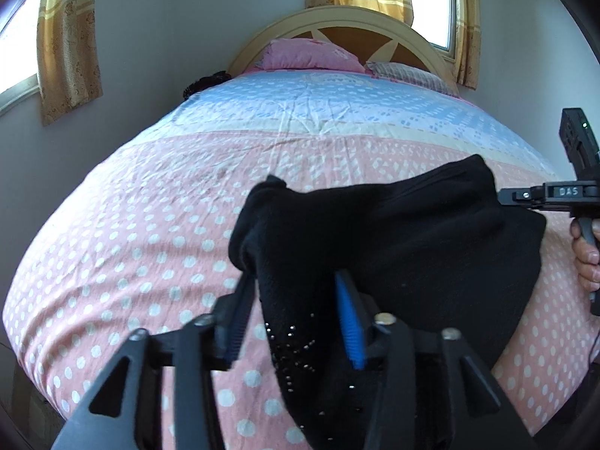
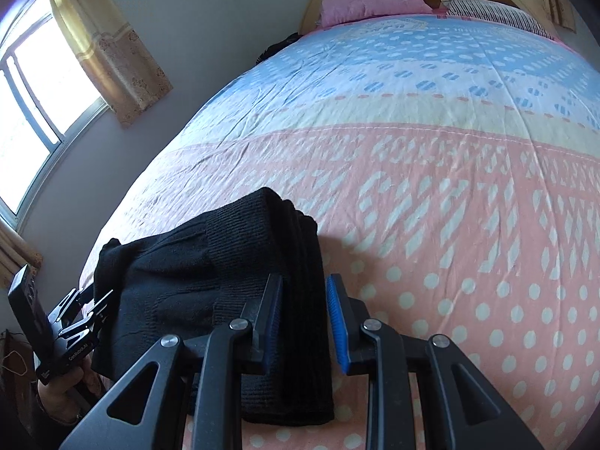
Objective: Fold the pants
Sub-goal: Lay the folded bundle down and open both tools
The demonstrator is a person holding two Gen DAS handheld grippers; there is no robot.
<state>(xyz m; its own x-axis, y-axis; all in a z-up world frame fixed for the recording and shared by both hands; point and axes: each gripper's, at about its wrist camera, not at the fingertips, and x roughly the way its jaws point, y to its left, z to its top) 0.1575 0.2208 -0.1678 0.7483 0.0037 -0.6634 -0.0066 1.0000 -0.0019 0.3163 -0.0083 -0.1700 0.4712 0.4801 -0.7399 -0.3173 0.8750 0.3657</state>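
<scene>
Where pants (image 1: 393, 240) lie, dotted bedspread (image 1: 150, 225), curtained windows (image 1: 67, 45)

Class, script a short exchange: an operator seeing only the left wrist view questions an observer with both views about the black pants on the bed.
Operator: Is the right gripper actually gripping the pants?
Observer: Yes, the right gripper is closed on the ribbed edge of the pants.
Operator: Is that edge a single layer?
Observer: No, several ribbed layers sit stacked between its fingers.
</scene>
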